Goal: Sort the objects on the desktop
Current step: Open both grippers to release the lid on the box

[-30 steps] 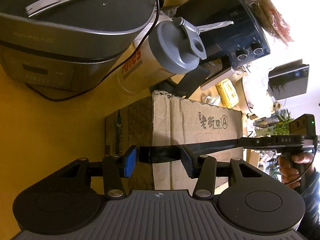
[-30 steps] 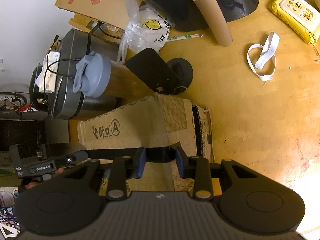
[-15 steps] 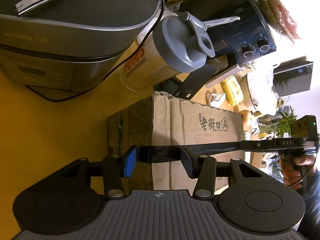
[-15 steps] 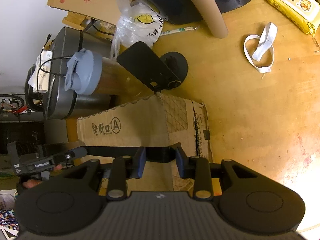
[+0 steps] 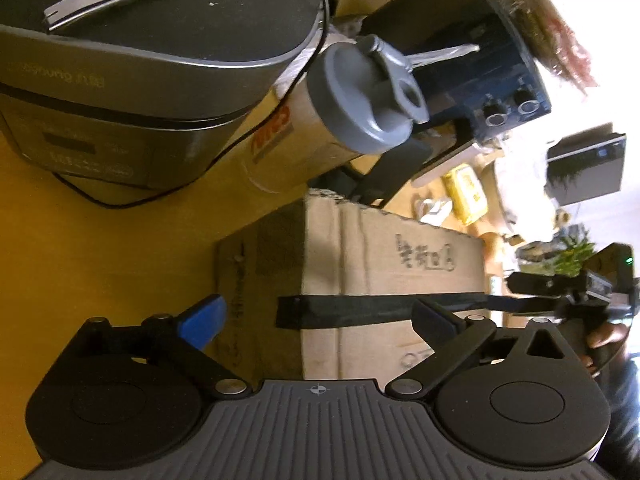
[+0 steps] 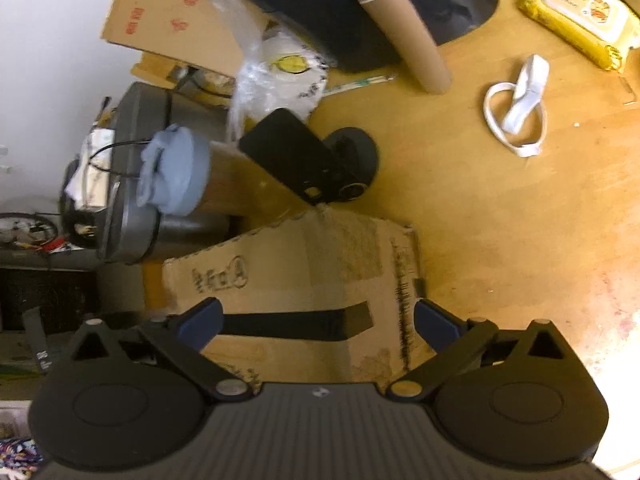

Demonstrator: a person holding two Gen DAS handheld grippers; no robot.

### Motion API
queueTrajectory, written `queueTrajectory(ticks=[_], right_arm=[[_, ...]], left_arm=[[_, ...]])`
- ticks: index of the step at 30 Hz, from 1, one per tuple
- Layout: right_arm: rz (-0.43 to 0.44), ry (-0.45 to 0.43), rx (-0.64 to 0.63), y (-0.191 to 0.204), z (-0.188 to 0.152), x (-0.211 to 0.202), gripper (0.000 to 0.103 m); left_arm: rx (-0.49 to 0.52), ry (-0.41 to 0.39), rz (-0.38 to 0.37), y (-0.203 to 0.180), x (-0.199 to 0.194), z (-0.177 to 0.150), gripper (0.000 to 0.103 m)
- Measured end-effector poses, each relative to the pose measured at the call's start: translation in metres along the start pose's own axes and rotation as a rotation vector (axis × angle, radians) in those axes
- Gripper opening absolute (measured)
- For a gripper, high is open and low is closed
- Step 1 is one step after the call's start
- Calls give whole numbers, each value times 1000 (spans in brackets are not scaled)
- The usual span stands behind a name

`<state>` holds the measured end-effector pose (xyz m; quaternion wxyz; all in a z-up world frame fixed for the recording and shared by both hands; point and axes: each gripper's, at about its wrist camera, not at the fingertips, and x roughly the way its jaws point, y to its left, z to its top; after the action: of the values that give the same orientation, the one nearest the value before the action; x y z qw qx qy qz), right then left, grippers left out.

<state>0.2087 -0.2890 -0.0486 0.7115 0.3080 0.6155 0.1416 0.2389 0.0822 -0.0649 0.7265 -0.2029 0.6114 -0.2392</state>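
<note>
Wooden tabletop [image 6: 500,216] with clutter on it

Straight ahead of the tool sits a cardboard box [image 6: 304,272] with a black strap [image 6: 288,322] lying across its top. Beyond the box stand a grey-lidded bottle [image 6: 180,176], a dark phone stand [image 6: 352,152] and a grey cooker [image 5: 132,92] with its cord. Farther off to the tool's right lie a cardboard tube [image 6: 412,44], a white band [image 6: 520,108] and a yellow wipes pack [image 6: 580,12].

Black strap [image 5: 360,310] across cardboard box [image 5: 400,264], jaws apart
</note>
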Motion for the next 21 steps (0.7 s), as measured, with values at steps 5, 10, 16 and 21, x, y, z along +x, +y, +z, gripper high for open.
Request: queueTrajectory(ticks=[5,10,16,21], right_arm=[[-2,-13,-11,2,-5,2,103],[-25,-23,-24,4,-12,1,103],[-20,-42,-43,5,-20,-2,103],[-16,-53,-46,6,-25,-4,103]], left_arm=[[5,-4,18,-5,-2,-2,103],[15,-17,54,-11,-6,-6,103],[35,-38,78,-19,-12,-11,103],[71,-61,100,-25,-15,-16,103]])
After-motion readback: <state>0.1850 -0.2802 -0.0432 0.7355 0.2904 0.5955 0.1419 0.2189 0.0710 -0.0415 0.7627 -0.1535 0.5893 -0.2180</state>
